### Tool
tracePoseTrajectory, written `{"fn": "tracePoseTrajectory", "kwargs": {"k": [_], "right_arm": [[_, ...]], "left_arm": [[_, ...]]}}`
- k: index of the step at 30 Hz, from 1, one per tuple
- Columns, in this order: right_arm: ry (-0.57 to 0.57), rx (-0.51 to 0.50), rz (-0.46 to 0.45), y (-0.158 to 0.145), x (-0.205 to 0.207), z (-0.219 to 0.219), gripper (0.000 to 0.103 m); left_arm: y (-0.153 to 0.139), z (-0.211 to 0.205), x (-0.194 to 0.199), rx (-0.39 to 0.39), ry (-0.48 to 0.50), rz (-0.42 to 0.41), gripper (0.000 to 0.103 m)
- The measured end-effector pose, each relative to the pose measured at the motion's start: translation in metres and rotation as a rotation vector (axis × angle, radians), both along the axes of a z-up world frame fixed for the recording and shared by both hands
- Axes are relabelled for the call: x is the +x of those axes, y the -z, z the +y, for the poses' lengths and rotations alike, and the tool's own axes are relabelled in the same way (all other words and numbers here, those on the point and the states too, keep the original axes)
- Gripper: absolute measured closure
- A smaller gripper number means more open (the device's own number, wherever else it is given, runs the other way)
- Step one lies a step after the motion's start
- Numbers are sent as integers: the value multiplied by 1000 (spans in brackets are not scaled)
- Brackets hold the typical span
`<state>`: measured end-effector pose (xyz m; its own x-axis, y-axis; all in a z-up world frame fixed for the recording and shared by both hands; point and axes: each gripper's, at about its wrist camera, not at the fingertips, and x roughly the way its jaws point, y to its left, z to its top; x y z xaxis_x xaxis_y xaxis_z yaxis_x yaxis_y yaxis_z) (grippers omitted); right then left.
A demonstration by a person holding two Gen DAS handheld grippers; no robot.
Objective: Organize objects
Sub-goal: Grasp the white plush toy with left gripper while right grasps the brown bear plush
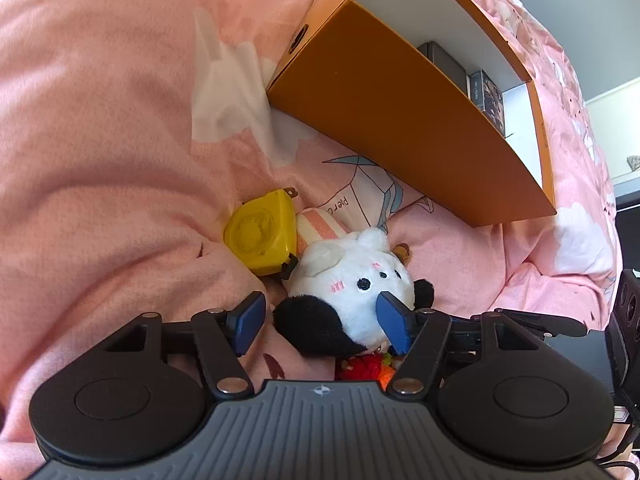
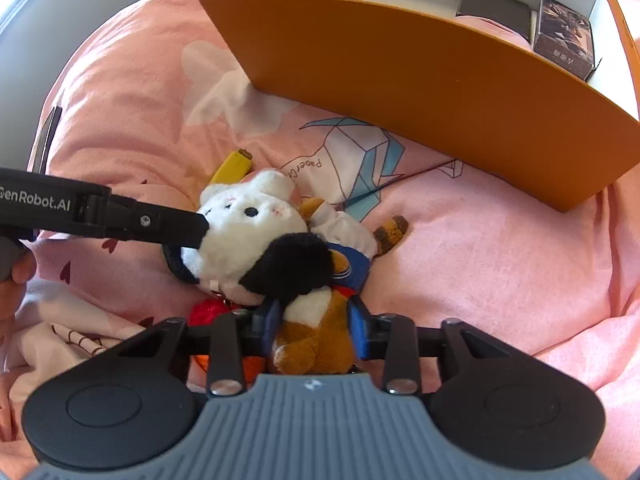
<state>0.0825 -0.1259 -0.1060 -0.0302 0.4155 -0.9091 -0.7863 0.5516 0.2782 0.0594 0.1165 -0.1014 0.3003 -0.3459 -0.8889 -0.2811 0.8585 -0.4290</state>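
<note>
Nearest the right gripper (image 2: 316, 330), its jaws are pinching the brown plush (image 2: 312, 340), while the left gripper (image 1: 320, 322) is spread wide around the panda plush (image 1: 352, 284), one pad against its face and the other apart from it. Both toys lie in a heap on the pink bedding (image 1: 100, 120), a yellow tape measure (image 1: 260, 232) just beyond. This looks like the pickup step; next each toy likely needs lifting over the near wall of the orange box (image 2: 420, 92), where two small boxes (image 2: 532, 28) sit at one end.

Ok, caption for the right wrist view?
Right gripper straddling brown plush beside panda plush, orange box behind.
</note>
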Motion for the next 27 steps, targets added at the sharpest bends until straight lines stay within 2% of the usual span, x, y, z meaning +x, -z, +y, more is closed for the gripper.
{"fn": "tracePoseTrajectory", "kwargs": {"k": [2,3,5,8,10,12,14,16,18,23,27], "right_arm": [[-7,5,0,-4,3,-2,71],[-79,7,-2,-5,4,-2,72],[-97,10,-10,-9,8,-5,78],[-99,4,-46,-19,18,-13,103],[-92,-15,-109,-26,27,-17,102],[-92,-20,-93,-27,37,-21,97],[-92,-2,-86,-29,41,-25,96],[-98,4,-88,-29,42,-26,91],[-104,20,-79,-29,41,-26,80],[-130,50,-29,-22,32,-20,74],[-162,47,-7,-17,23,-14,68]], "left_arm": [[2,0,1,-19,-10,4,24],[3,0,2,-30,-13,6,22],[4,-1,4,-46,-14,9,21],[6,-3,6,-62,-19,13,21],[9,-3,8,-82,-25,17,20],[11,-4,9,-101,-26,22,17],[16,-6,10,-108,-21,30,15],[19,-9,11,-115,-21,35,15],[23,-12,13,-124,-19,44,15],[27,-17,14,-134,-42,41,20],[20,-19,11,-108,-40,17,26]]}}
